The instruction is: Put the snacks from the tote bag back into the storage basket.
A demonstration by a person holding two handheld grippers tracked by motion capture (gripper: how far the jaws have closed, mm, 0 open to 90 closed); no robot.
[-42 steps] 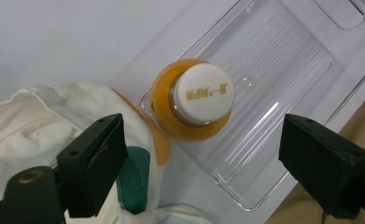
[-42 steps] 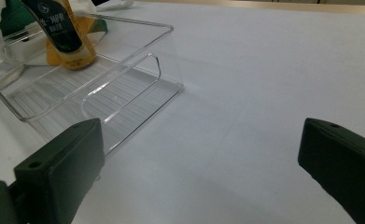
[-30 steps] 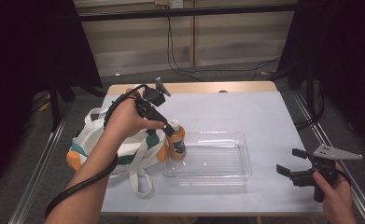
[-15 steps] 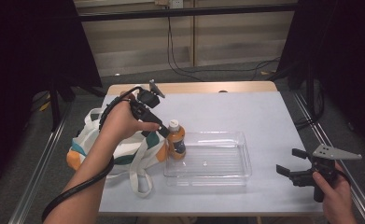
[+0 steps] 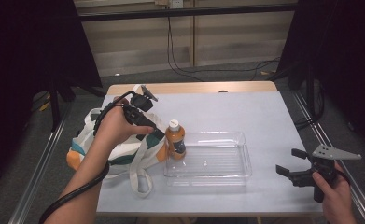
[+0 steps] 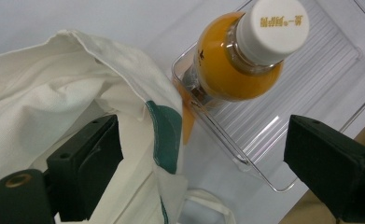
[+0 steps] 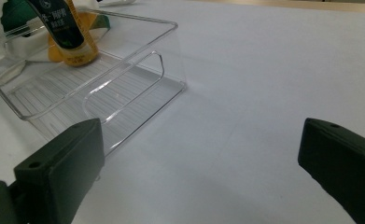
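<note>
An orange drink bottle [image 5: 175, 139] with a white cap stands upright in the left end of a clear plastic tray [image 5: 217, 175]. My left gripper [image 5: 160, 136] hovers just left of the bottle, over a white cloth bag [image 5: 106, 150] with green and orange trim. In the left gripper view this gripper [image 6: 208, 163] is open, with the bottle [image 6: 231, 65] beyond its jaws and the bag's edge [image 6: 54, 93] draped across the left jaw. My right gripper [image 5: 287, 161] is held open near the table's front right corner. Ahead of the right gripper [image 7: 199, 163] are the tray [image 7: 124, 88] and the bottle [image 7: 68, 35].
The grey table [image 5: 227, 112] has bare room behind and right of the tray. The bag's straps [image 5: 138, 179] trail toward the front edge. Dark stands and cables sit on the floor around the table.
The left gripper brought the bottle right into the tray's left end, let it go, and has drawn back slightly with jaws open. The right gripper has stayed still.
</note>
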